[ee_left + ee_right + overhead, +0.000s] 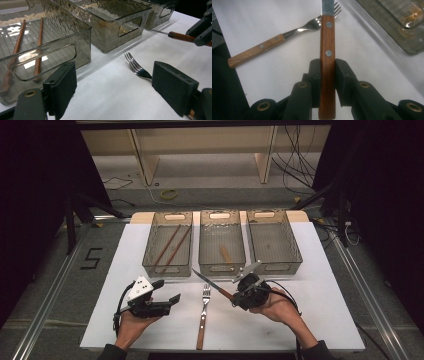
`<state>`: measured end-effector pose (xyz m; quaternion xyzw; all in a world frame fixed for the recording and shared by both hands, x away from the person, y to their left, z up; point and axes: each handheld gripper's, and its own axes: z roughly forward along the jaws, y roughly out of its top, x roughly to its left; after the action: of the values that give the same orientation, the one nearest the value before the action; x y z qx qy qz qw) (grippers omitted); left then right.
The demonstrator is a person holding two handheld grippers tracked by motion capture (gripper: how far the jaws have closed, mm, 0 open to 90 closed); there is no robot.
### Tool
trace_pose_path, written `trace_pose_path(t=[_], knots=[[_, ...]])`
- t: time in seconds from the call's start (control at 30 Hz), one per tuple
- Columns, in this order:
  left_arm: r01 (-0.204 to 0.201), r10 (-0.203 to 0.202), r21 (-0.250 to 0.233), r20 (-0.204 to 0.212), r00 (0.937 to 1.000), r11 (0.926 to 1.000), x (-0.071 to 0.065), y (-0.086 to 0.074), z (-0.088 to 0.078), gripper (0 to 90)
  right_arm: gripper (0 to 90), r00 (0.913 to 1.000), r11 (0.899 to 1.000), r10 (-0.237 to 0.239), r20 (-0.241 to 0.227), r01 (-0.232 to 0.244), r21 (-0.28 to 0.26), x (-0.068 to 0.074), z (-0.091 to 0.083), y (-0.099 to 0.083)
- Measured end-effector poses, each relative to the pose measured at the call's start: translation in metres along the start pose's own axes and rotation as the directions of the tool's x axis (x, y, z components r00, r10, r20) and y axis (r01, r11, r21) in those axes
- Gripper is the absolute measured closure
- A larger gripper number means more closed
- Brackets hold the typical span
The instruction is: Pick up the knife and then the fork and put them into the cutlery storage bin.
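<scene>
1. White paper covers the bench [310, 310], and three see-through grey boxes sit in a row at the far side.
2. One box is on the left [168, 245], one is in the middle [222, 243], and one is on the right [273, 241].
3. Two brown sticks [171, 248] lie side by side in the left box.
4. One small brown thing [226, 254] lies in the middle box. It is too small to tell what it is.
5. One fork [204, 312] with a wooden handle lies flat on the bench between the two hands. Its points face the boxes.
6. One knife [212, 284] with a wooden handle is up off the bench, just in front of the middle box.
7. Its blade points to the left and away from the person.
8. The right gripper [327, 75] has its two fingers pinching the knife handle.
9. The left gripper [113, 90] has its two fingers spread wide with nothing between them. It is near the fork and in front of the left box.
10. Two hands hold the two grippers, one each.
</scene>
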<state>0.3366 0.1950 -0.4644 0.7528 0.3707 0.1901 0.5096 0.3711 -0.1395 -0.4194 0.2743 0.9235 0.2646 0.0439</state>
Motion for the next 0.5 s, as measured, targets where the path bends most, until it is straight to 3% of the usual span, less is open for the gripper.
trace_pose_path(t=[0.3, 0.5], knots=[[0.0, 0.0, -0.004, 0.001, 1.0, 1.0, 0.0, 0.0, 0.0, 19.3, 76.6, 0.9985, 0.997, 0.045, 0.03, -0.043, -0.065, -0.015, -0.018, 0.002], [0.005, -0.005, -0.012, 0.001, 1.0, 0.9999, 0.001, 0.0, 0.0, 19.2, 76.6, 0.9944, 0.99, 0.084, 0.064, -0.077, -0.115, -0.033, -0.032, 0.006]])
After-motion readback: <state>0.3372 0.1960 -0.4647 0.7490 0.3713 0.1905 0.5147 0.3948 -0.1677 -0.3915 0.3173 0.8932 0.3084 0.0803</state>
